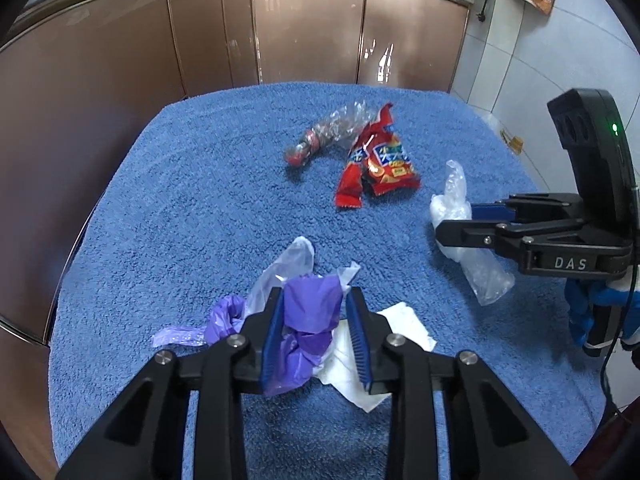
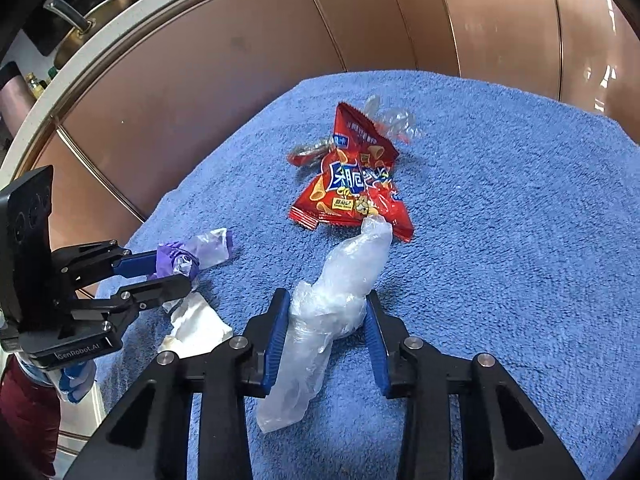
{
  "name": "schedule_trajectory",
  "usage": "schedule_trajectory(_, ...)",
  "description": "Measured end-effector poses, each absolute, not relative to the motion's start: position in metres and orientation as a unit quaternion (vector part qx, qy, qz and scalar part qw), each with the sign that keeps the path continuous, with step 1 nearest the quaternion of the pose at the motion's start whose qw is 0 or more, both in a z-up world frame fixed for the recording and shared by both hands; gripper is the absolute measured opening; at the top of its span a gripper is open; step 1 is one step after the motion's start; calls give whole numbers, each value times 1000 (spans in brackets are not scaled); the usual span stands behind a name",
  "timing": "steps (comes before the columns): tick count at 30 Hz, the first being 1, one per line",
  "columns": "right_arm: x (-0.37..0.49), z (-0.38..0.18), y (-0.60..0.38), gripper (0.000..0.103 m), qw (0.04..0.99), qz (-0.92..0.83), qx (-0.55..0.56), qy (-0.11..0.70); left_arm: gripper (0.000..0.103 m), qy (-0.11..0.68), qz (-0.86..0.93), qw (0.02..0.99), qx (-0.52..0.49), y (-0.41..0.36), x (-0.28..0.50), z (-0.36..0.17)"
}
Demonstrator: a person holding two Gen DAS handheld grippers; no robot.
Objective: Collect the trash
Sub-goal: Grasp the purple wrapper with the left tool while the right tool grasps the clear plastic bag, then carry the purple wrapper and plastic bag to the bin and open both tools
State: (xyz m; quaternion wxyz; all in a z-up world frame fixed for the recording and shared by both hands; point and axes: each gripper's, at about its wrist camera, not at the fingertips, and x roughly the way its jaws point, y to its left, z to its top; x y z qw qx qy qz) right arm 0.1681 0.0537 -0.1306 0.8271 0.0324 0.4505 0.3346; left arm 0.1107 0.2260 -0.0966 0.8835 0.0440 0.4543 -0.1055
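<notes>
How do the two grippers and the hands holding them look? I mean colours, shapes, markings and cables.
Both grippers are black linkage frames with silver pivot bolts and ribbed blue pads. The left gripper is marked "GenRobot.AI"; the right gripper reads "DAS". Each carries an upright black module, and the right one shows a green light and a thin black cable. The hands wear blue gloves: right hand, left hand.

Bright, even indoor light; glare streaks the cabinet doors, shadows are soft, and fisheye bending darkens the corners.
</notes>
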Motion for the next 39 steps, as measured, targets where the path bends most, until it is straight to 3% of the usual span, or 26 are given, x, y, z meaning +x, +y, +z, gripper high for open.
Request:
schedule_trajectory(20, 120, -45, -16, 36, 869, 332, 63, 363, 29, 377, -79, 923, -19, 226, 62, -1)
schedule_trajectory(39, 96, 0, -175, 36, 920, 232, 126, 289, 29, 357, -171, 917, -49, 103, 91, 49)
